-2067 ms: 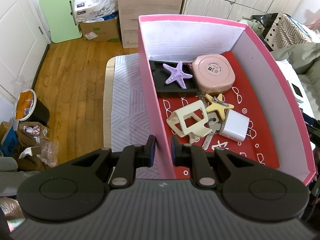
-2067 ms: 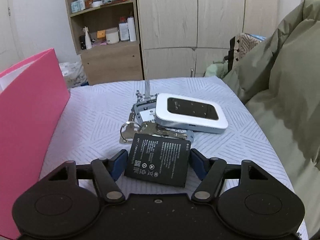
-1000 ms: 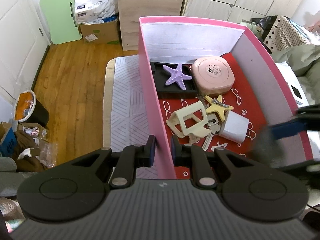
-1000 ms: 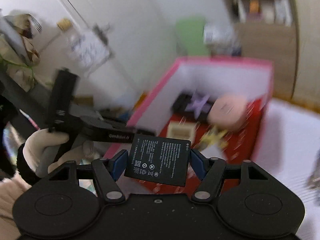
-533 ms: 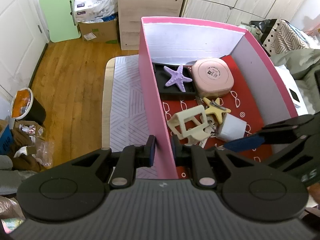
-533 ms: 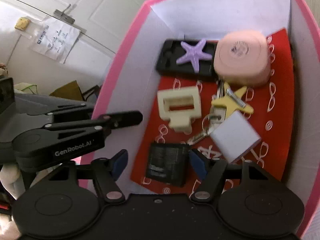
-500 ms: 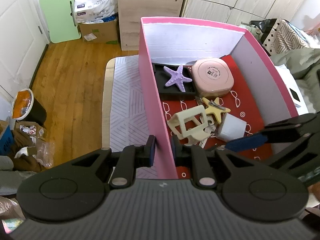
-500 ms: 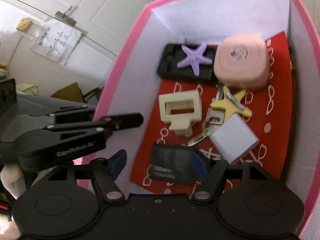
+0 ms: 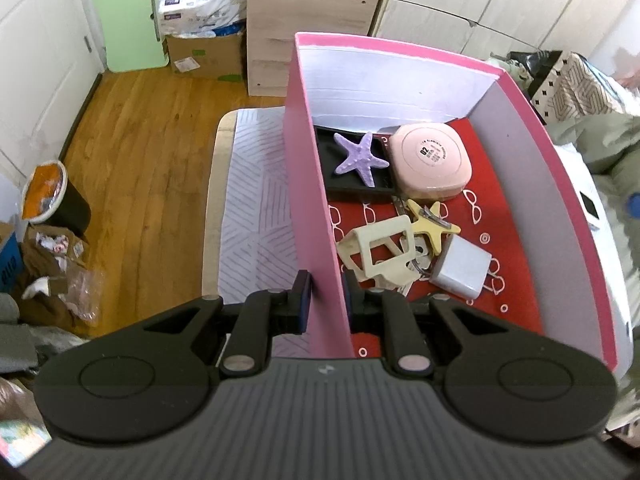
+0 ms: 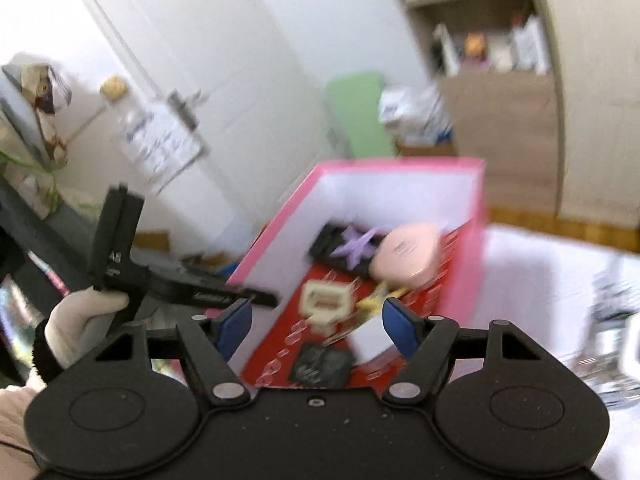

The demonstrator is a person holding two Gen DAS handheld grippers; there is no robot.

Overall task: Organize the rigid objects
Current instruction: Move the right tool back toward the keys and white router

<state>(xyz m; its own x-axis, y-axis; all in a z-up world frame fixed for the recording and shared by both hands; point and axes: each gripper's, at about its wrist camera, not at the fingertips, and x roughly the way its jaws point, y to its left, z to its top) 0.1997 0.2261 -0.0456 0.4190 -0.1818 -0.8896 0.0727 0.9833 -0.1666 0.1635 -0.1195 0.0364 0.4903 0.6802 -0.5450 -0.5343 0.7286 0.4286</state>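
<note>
My left gripper is shut on the near left wall of the pink box. Inside the box lie a purple starfish on a black tray, a pink compact, a yellow starfish, a cream frame, keys and a white charger. My right gripper is open and empty, raised above the box's near end. The black battery lies on the red box floor below it, beside the charger. The right view is blurred.
The box stands on a striped white bed cover. A wooden floor with a bin and clutter lies left. A white device rests on the bed to the right of the box. Cabinets stand behind.
My right gripper carried the battery from the bed to the box, opened and dropped it on the box floor, then pulled up and away. My left gripper stayed clamped on the box wall.
</note>
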